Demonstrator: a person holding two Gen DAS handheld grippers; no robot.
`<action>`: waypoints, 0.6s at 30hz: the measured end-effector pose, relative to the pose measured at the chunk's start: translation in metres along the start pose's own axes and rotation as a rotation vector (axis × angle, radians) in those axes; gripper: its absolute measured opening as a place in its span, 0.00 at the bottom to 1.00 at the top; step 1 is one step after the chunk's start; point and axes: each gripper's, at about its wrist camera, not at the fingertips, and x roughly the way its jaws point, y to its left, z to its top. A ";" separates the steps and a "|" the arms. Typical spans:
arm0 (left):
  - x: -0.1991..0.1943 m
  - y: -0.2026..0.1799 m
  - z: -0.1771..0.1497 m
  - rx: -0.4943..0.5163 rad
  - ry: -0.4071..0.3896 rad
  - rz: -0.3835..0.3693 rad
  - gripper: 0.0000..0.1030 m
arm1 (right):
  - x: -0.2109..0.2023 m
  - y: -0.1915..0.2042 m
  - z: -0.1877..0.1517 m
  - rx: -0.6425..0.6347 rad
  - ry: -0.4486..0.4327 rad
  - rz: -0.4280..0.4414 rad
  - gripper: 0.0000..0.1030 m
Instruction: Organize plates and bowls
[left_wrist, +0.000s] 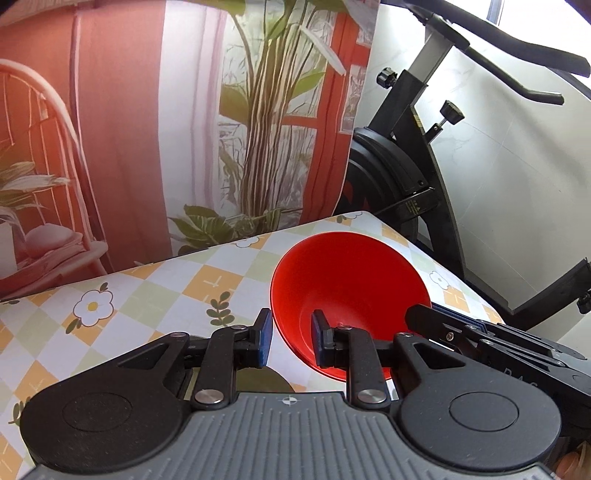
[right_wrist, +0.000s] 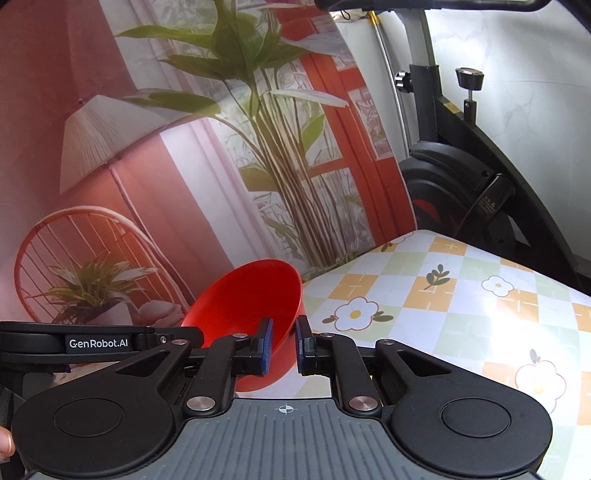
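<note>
The left claw (left_wrist: 291, 341) is clamped on the near rim of a red bowl (left_wrist: 351, 291), one blue-padded finger outside the wall and the other inside the cavity, with the thin wall between them. The right claw (right_wrist: 284, 345) grips the same red bowl (right_wrist: 251, 306) on its opposite side in the same way, one pad inside and one outside, its jaws narrowed to little more than the wall's thickness. From the left wrist view the right claw's black body (left_wrist: 480, 339) reaches in at the bowl's right edge; from the right wrist view the left claw's body, marked GenRobot.AI (right_wrist: 98, 343), comes in from the left. The bowl is tilted, its open mouth turned up and away from the cameras, and nothing is in it. It appears lifted above the table (left_wrist: 166, 291), though the bowl's base is hidden behind the claws, so contact cannot be told. The table wears a checked cloth of orange, green and white squares printed with daisies (right_wrist: 356, 314). Behind it hangs a printed backdrop (left_wrist: 129, 129) of pink curtains and a plant, and an exercise bike (left_wrist: 417, 147) stands beside the table's far corner. A fingertip (right_wrist: 5, 441) shows at the lower left edge of the right wrist view.
</note>
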 end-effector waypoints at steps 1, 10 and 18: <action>-0.007 -0.001 -0.002 0.002 -0.005 -0.002 0.23 | -0.008 0.003 0.000 -0.003 -0.004 -0.001 0.12; -0.070 -0.009 -0.028 0.003 -0.039 -0.038 0.23 | -0.071 0.019 -0.019 0.005 0.001 -0.007 0.12; -0.109 -0.003 -0.064 -0.031 -0.039 -0.056 0.23 | -0.112 0.036 -0.049 -0.016 0.052 -0.004 0.12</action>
